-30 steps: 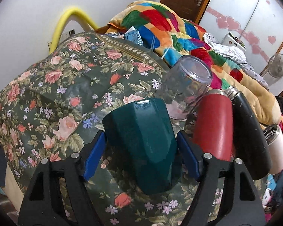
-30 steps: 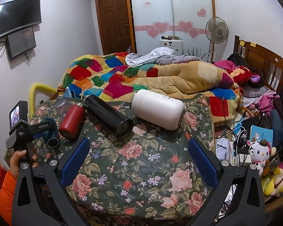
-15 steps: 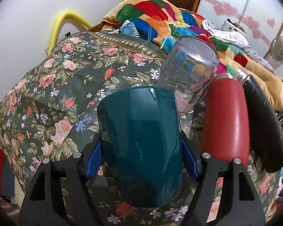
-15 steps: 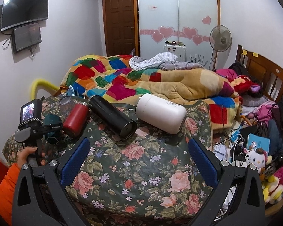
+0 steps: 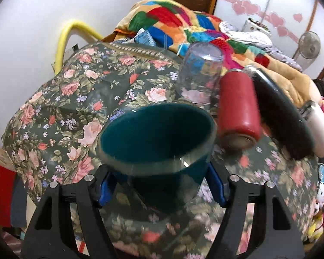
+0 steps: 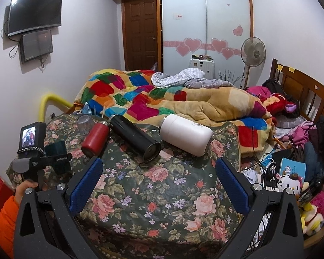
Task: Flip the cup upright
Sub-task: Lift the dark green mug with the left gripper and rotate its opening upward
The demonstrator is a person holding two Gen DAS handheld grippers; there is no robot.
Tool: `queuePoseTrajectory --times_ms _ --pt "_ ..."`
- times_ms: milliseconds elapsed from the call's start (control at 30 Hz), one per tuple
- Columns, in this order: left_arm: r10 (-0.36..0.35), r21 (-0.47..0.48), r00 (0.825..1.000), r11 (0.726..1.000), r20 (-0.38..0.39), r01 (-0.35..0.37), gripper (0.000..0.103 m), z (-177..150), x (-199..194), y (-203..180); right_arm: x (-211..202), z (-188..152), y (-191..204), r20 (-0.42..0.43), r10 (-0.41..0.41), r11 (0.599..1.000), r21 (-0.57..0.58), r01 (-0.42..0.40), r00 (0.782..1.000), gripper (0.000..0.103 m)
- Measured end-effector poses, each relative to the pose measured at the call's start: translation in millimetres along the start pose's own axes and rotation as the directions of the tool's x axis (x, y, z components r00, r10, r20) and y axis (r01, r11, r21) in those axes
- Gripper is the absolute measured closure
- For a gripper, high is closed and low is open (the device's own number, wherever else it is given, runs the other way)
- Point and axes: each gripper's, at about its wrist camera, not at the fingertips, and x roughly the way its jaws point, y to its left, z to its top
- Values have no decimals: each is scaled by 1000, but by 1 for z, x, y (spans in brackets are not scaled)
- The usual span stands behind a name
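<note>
Whereas half a second ago its base faced up, the teal cup [image 5: 156, 138] is now seen mouth-up, clamped by the left gripper [image 5: 159, 183] above the floral cover [image 5: 75, 90] (not yet released); the right gripper [image 6: 156, 183] is held open, empty.

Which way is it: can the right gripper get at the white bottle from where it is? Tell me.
Probably yes. The right gripper is open, and only bare floral cloth lies between it and the white bottle; the black flask lies off to the bottle's left.
</note>
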Motion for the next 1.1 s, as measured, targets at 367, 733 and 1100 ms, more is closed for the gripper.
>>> queuePoseTrajectory --times_ms 367,733,1100 --pt "-101 106 989 990 110 89 32 -13 -74 -39 -22 -2 2 48 0 1000 -14 0 999 0" --pt "-246 261 960 943 130 207 32 -39 -123 -108 -39 -8 -13 72 -21 1000 14 20 997 0" --pt "-324 359 946 879 -34 314 32 -89 -105 -176 -40 -19 -39 54 -56 997 62 53 997 0"
